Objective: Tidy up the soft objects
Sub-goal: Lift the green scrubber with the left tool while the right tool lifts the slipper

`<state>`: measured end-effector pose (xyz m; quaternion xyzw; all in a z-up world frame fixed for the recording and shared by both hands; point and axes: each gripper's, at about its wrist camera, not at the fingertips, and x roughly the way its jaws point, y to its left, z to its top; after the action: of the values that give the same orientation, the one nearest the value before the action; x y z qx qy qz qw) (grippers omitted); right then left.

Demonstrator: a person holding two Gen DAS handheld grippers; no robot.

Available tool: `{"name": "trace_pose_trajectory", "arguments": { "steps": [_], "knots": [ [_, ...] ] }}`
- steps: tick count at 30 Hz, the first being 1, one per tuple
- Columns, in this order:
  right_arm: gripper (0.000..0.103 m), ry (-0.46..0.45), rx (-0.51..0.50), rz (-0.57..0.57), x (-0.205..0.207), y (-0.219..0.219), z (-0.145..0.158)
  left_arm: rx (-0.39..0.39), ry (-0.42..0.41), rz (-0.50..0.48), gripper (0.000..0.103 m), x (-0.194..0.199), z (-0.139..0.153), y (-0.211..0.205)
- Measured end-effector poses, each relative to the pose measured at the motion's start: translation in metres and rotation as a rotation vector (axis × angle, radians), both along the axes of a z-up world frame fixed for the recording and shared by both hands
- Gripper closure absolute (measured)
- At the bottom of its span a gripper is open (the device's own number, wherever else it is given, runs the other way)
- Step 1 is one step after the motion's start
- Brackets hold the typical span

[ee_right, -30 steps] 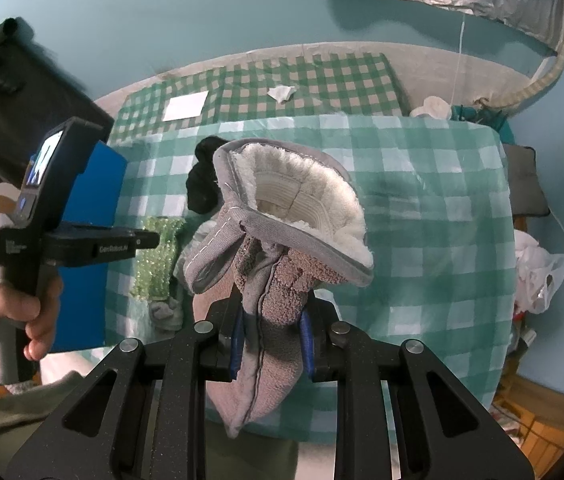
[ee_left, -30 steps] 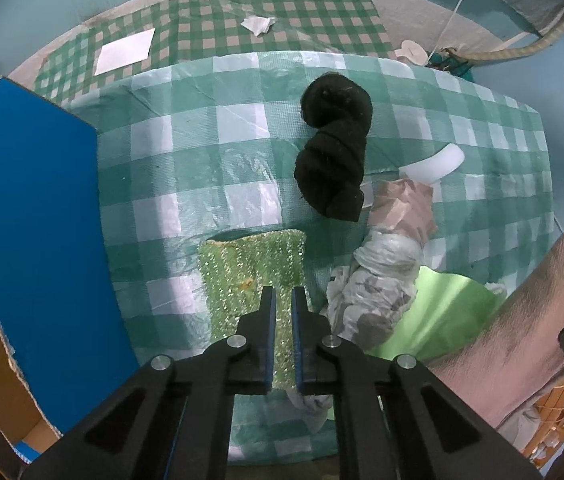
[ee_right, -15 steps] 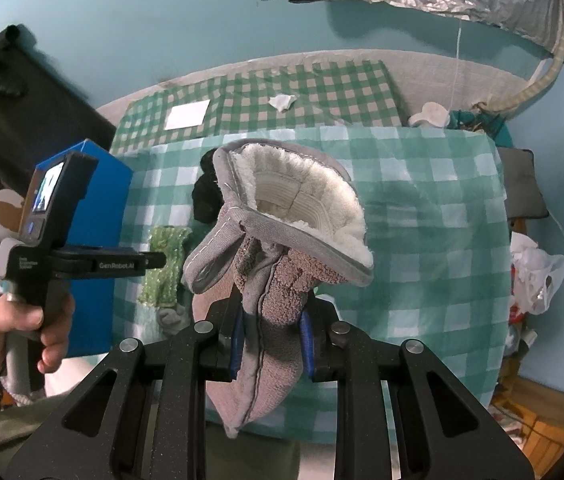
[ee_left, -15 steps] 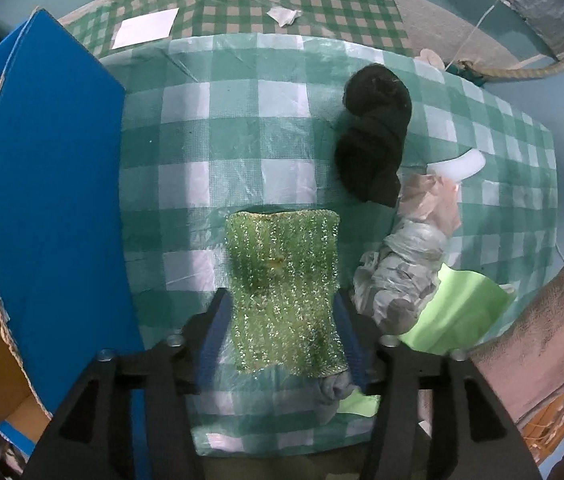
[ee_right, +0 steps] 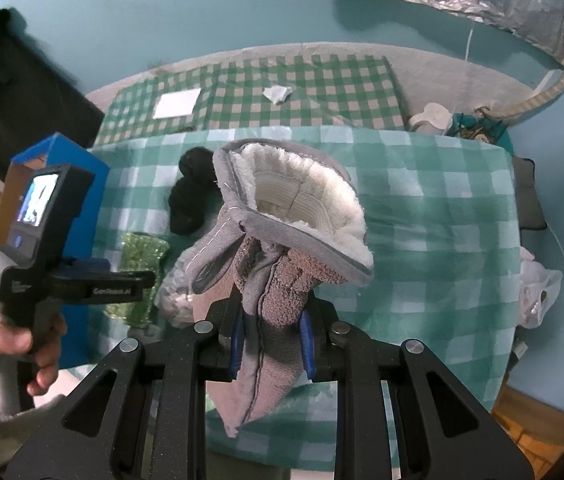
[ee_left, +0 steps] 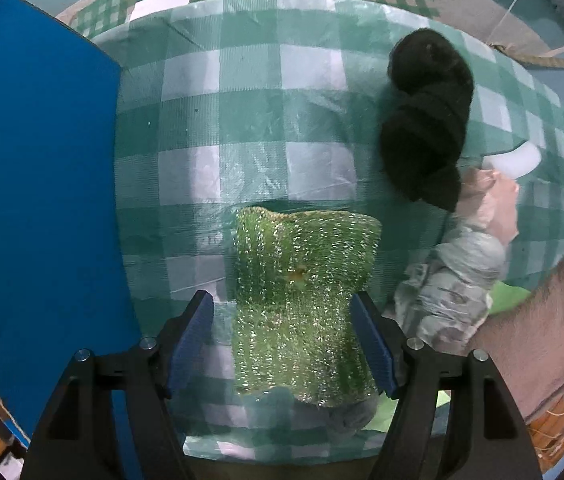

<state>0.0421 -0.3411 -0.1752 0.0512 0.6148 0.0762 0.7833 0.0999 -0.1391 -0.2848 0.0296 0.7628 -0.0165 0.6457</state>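
Your left gripper (ee_left: 282, 344) points down, jaws opening astride the green scrubber (ee_left: 301, 304) at lower centre, likely to grab it. Your right gripper (ee_right: 270, 340) pinches the fleece-lined boot (ee_right: 285, 232) mid-frame, lifted off the table (ee_right: 441, 216) for sorting.

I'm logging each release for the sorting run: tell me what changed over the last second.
The left claw let go of the sparkly green scrub pad; its jaws are opening, the pad lying between them on the checked tablecloth. Unchanged: the right claw grips the fleece-lined grey slipper boot; the black sock bundle lies where it was.
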Motion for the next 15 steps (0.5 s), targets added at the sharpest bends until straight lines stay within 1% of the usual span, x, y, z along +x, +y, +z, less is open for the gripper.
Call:
{"name": "trace_pose_trajectory", "arguments": {
  "steps": [2, 6, 8, 11, 12, 13, 14, 15],
  "knots": [
    [0.082, 0.013, -0.015, 0.007, 0.003, 0.003, -0.009, 0.009, 0.007, 0.001, 0.031, 0.001, -0.004, -0.001],
    [0.082, 0.027, -0.020, 0.016, 0.009, 0.006, -0.020, -0.007, 0.007, 0.007, 0.031, 0.003, -0.011, -0.006],
    [0.082, 0.028, -0.019, 0.019, 0.010, 0.006, -0.023, -0.013, -0.001, 0.004, 0.034, 0.001, -0.011, -0.007],
    [0.082, 0.027, -0.014, 0.021, 0.011, 0.005, -0.024, -0.044, -0.026, -0.008, 0.046, -0.002, -0.010, -0.004],
    [0.082, 0.027, -0.013, 0.022, 0.011, 0.005, -0.024, -0.046, -0.036, -0.014, 0.056, -0.005, -0.009, -0.006],
    [0.082, 0.028, -0.013, 0.021, 0.011, 0.006, -0.024, -0.050, -0.050, -0.025, 0.068, -0.008, -0.007, -0.008],
    [0.082, 0.028, -0.012, 0.021, 0.011, 0.005, -0.024, -0.056, -0.062, -0.035, 0.074, -0.012, -0.005, -0.010],
    [0.082, 0.028, -0.012, 0.020, 0.011, 0.005, -0.024, -0.063, -0.071, -0.042, 0.084, -0.016, -0.004, -0.014]
  ]
}}
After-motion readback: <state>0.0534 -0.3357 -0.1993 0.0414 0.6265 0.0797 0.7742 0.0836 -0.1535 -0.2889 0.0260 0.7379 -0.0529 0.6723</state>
